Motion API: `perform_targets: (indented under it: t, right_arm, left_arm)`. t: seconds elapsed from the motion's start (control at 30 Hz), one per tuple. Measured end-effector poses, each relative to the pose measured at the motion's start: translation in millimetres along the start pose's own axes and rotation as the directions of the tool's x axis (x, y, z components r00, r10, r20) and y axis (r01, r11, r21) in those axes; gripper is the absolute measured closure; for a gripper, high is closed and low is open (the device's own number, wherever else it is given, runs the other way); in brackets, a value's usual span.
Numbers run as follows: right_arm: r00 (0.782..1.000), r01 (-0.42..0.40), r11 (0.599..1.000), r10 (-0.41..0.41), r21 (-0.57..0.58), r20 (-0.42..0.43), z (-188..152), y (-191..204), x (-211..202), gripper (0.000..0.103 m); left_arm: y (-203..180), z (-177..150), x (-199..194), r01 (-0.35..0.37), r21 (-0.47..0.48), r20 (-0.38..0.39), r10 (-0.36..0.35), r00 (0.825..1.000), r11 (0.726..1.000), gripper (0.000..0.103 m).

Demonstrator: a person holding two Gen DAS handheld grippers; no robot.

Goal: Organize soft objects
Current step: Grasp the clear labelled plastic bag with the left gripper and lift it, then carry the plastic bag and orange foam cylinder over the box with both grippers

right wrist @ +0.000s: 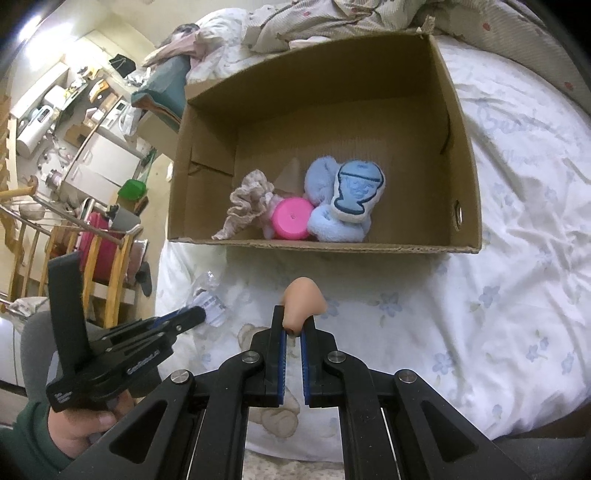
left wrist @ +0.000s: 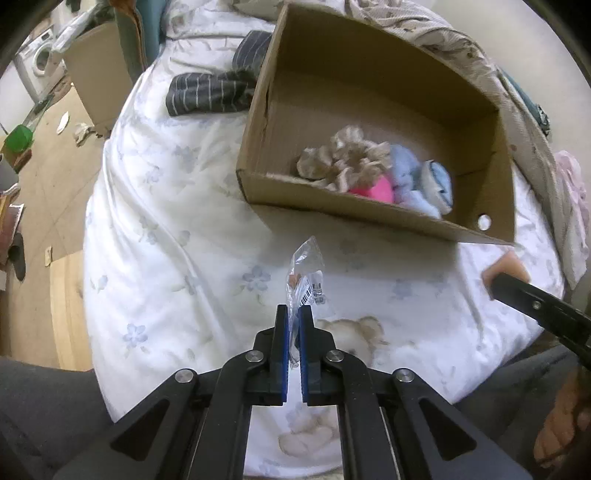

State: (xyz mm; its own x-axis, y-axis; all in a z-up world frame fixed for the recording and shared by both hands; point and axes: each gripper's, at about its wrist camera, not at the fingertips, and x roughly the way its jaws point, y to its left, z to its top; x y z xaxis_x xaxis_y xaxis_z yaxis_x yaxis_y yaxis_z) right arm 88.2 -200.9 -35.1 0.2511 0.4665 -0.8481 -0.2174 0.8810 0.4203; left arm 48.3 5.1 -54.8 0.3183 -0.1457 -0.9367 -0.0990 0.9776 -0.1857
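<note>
An open cardboard box (left wrist: 369, 218) (right wrist: 332, 245) lies on the bed and holds a beige ruffled cloth (left wrist: 343, 158) (right wrist: 247, 203), a pink round toy (left wrist: 373, 190) (right wrist: 290, 218), light blue plush pieces (left wrist: 406, 177) (right wrist: 332, 225) and a blue-and-white printed cushion (right wrist: 356, 188). My left gripper (left wrist: 293, 314) is shut on a clear plastic packet (left wrist: 306, 277) with a barcode label, held above the sheet in front of the box. My right gripper (right wrist: 293, 325) is shut on a skin-coloured soft nose-shaped toy (right wrist: 303, 301); it also shows in the left wrist view (left wrist: 506, 267).
The bed has a white floral sheet (left wrist: 166, 221) (right wrist: 498, 295). A dark striped garment (left wrist: 218, 88) lies left of the box. Crumpled bedding (right wrist: 314, 22) lies behind the box. A wooden floor with clutter (left wrist: 37, 129) and furniture (right wrist: 74, 122) lie beyond the bed's left edge.
</note>
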Motion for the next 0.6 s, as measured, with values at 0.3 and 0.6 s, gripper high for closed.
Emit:
perform_targets:
  t: [0.3, 0.6]
  right_arm:
    - [0.997, -0.053, 0.998, 0.052, 0.017, 0.06, 5.3, 1.9, -26.9, 0.095]
    - [0.979, -0.067, 0.998, 0.066, 0.002, 0.191, 36.8, 6.3, -76.4, 0.095]
  left_arm:
    - [-16.2, 29.3, -63.4, 0.027, 0.077, 0.103, -0.035, 0.994, 0.997, 0.098]
    - [-22.8, 77.2, -104.2, 0.03, 0.136, 0.228, -0.061, 0.972, 0.99, 0.098]
